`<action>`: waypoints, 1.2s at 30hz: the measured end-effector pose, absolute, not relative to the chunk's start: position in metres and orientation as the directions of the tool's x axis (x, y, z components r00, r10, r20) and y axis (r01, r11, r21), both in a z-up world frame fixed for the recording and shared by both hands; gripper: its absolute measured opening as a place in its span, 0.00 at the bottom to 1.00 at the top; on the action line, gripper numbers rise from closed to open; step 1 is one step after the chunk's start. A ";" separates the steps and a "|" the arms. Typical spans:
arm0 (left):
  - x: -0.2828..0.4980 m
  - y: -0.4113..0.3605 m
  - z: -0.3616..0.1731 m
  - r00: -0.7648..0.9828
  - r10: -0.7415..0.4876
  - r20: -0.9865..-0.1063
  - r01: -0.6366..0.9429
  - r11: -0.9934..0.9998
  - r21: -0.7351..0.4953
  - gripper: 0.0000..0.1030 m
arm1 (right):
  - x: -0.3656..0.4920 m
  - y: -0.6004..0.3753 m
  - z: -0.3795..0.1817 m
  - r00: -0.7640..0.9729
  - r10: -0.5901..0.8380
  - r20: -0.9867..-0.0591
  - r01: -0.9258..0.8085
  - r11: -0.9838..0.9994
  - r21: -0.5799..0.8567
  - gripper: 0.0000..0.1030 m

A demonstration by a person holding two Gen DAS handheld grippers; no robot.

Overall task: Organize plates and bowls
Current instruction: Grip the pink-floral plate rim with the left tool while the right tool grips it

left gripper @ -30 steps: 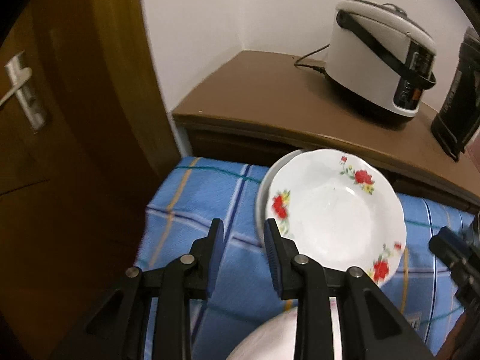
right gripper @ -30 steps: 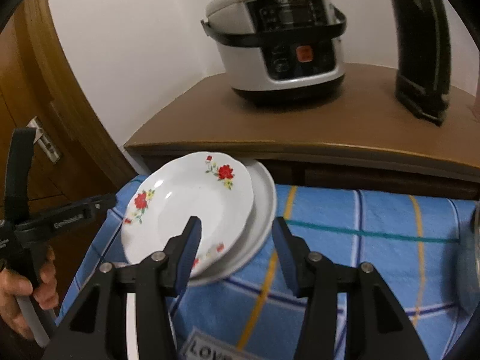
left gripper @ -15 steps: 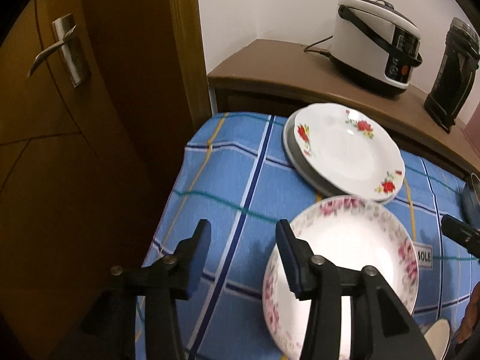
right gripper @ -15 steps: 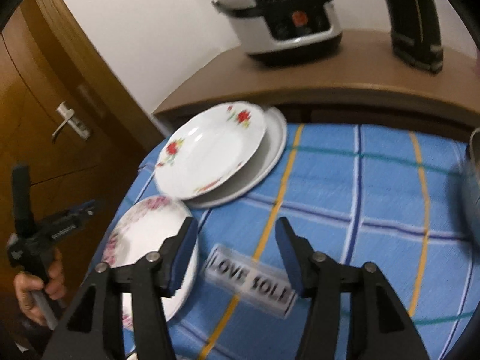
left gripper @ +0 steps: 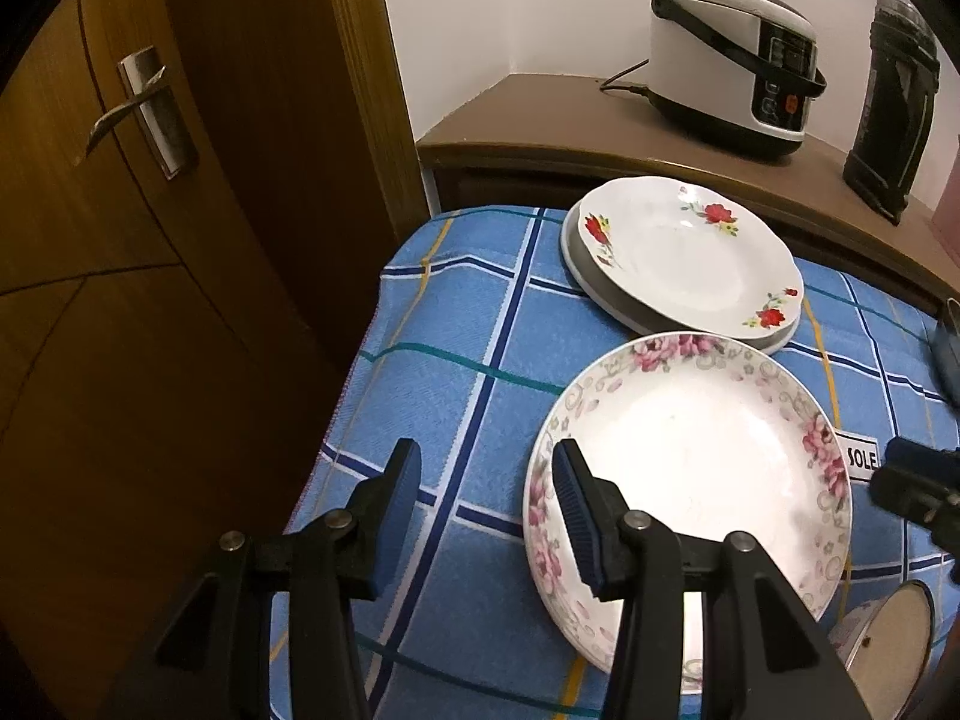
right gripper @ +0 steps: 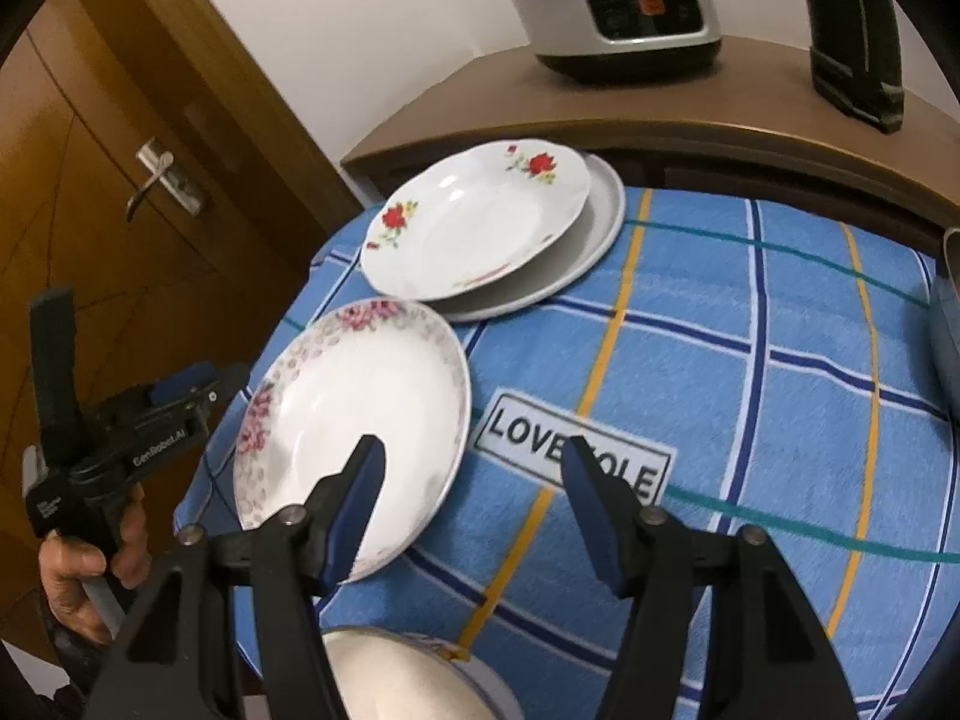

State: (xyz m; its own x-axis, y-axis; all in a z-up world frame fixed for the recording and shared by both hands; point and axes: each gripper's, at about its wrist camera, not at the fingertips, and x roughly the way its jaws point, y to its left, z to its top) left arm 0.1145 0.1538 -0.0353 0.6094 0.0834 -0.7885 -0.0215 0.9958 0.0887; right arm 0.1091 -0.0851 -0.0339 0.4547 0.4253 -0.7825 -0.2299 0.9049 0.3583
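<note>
A white plate with red flowers (left gripper: 684, 252) (right gripper: 480, 228) rests on a grey plate (left gripper: 600, 294) (right gripper: 600, 222) at the far side of the blue checked cloth. Nearer lies a deep plate with a pink flower rim (left gripper: 690, 468) (right gripper: 360, 414). My left gripper (left gripper: 486, 480) is open above the cloth, its right finger over that plate's left rim. My right gripper (right gripper: 474, 462) is open too, its left finger over the plate's right side, and nothing is held. Each gripper shows in the other's view: the right gripper (left gripper: 912, 480) and the left gripper (right gripper: 180, 396).
A white bowl (right gripper: 402, 678) sits just below my right gripper. A rice cooker (left gripper: 732, 60) and a black appliance (left gripper: 888, 108) stand on the brown cabinet (left gripper: 540, 120) behind. A wooden door (left gripper: 150, 240) is at left, beyond the table's edge. A grey-blue dish (right gripper: 948, 330) shows at right.
Both grippers have pulled back from the stacked red-flower plate, bringing the pink-rimmed plate into view. Both pairs of jaws stand wider than a second ago.
</note>
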 end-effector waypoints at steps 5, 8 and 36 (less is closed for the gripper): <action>0.115 0.154 -0.041 0.604 0.081 -0.793 -0.020 0.996 0.086 0.47 | 0.112 -0.070 -0.043 0.421 0.391 -0.819 -0.255 0.917 0.307 0.47; 0.117 0.153 -0.045 0.599 0.078 -0.797 -0.016 0.996 0.086 0.47 | 0.115 -0.067 -0.046 0.408 0.384 -0.829 -0.257 0.919 0.299 0.46; 0.132 0.139 -0.069 0.581 0.098 -0.808 0.002 0.992 0.122 0.47 | 0.137 -0.039 -0.068 0.268 0.332 -0.904 -0.315 0.917 0.244 0.21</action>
State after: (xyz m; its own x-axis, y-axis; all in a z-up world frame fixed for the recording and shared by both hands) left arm 0.1319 0.1388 -0.0691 0.5809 0.0983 -0.8080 0.0021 0.9925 0.1223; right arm 0.1370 -0.0390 -0.0679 0.2679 0.3320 -0.9044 -0.3146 0.9174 0.2436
